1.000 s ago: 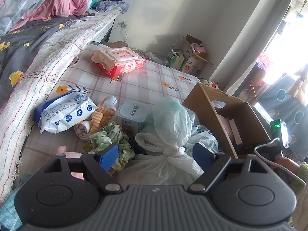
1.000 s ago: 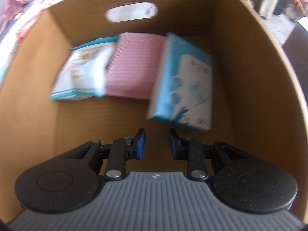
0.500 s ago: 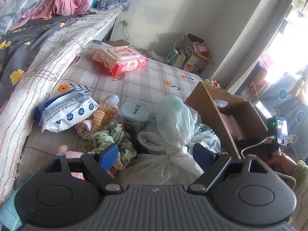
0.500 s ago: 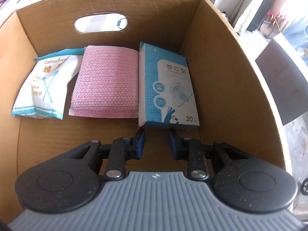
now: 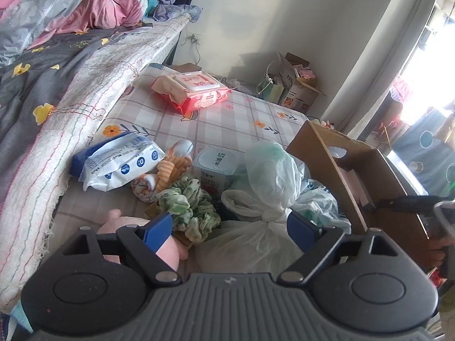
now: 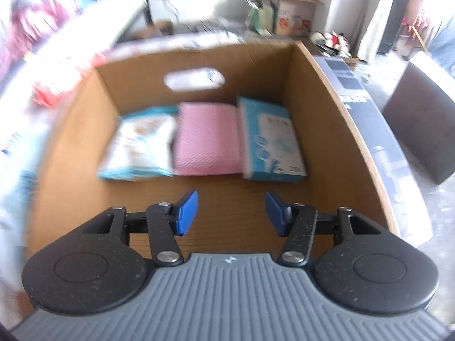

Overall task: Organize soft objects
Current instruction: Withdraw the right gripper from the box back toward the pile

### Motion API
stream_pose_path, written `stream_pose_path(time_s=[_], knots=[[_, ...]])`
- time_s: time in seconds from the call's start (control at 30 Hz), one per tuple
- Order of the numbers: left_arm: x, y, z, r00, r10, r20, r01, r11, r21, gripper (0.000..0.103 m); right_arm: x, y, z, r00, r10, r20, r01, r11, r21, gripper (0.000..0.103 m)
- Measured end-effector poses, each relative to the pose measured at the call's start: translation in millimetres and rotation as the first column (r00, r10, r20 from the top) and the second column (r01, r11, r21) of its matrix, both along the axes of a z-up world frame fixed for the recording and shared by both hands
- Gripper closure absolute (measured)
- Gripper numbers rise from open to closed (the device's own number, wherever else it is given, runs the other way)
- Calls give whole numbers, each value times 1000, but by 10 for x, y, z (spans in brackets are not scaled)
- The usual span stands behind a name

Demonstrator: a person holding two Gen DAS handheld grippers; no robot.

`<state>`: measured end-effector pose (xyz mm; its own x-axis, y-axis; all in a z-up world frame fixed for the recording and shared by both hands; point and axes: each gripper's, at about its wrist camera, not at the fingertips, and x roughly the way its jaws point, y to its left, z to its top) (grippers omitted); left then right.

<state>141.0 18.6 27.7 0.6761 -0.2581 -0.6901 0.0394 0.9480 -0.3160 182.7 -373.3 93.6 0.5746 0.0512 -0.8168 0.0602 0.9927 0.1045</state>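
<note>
In the left wrist view my left gripper [image 5: 229,228] is open wide, its jaws opening a little further, above a knotted clear plastic bag [image 5: 256,227]. A green patterned cloth [image 5: 187,204] and a pink soft thing [image 5: 167,251] lie by its left pad. Beyond are an orange striped cloth [image 5: 170,170] and a blue-white tissue pack [image 5: 119,164]. In the right wrist view my right gripper [image 6: 231,213] hangs over the cardboard box [image 6: 318,113], jaws opening with nothing between them. In the box lie a cotton swab pack [image 6: 142,147], a pink pad [image 6: 207,139] and a blue box [image 6: 273,142].
A white-lidded tub [image 5: 216,162] and a red wipes pack [image 5: 193,91] sit on the checked cloth [image 5: 233,125]. A bed with quilts [image 5: 57,65] runs along the left. The cardboard box [image 5: 327,164] stands right of the pile. More boxes [image 5: 295,85] stand by the far wall.
My right gripper has risen back out of the box and its jaws have spread apart. The blue box now rests beside the pink pad. The left gripper has barely moved.
</note>
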Motion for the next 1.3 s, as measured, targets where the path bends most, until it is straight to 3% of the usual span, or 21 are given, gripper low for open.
stream_pose_path(time_s=[0.2, 0.37, 0.47, 0.7, 0.93, 1.17, 1.3], knots=[[-205, 74, 32, 999, 0, 51, -1, 1000, 14, 11, -446, 273, 536, 993, 35, 115, -54, 985, 165, 29], [-393, 182, 35, 995, 5, 95, -7, 1000, 25, 10, -618, 714, 896, 973, 112, 201, -153, 967, 205, 14], [-496, 248, 24, 994, 12, 109, -15, 999, 30, 10, -655, 1069, 1037, 960, 163, 228, -203, 965, 167, 1], [-709, 463, -81, 994, 41, 105, -41, 999, -7, 6, -764, 1835, 1232, 924, 211, 319, -227, 974, 12, 1], [-995, 720, -104, 981, 109, 162, -115, 993, 28, 0, -924, 2215, 1062, 922, 197, 335, -181, 980, -77, 1], [-1158, 902, -174, 979, 118, 168, -116, 993, -16, 0, -1068, 2165, 839, 933, 155, 326, -154, 988, -30, 1], [-1219, 866, -205, 980, 95, 172, -97, 995, 6, 0, -1202, 2013, 772, 920, 172, 353, -224, 968, 111, 1]])
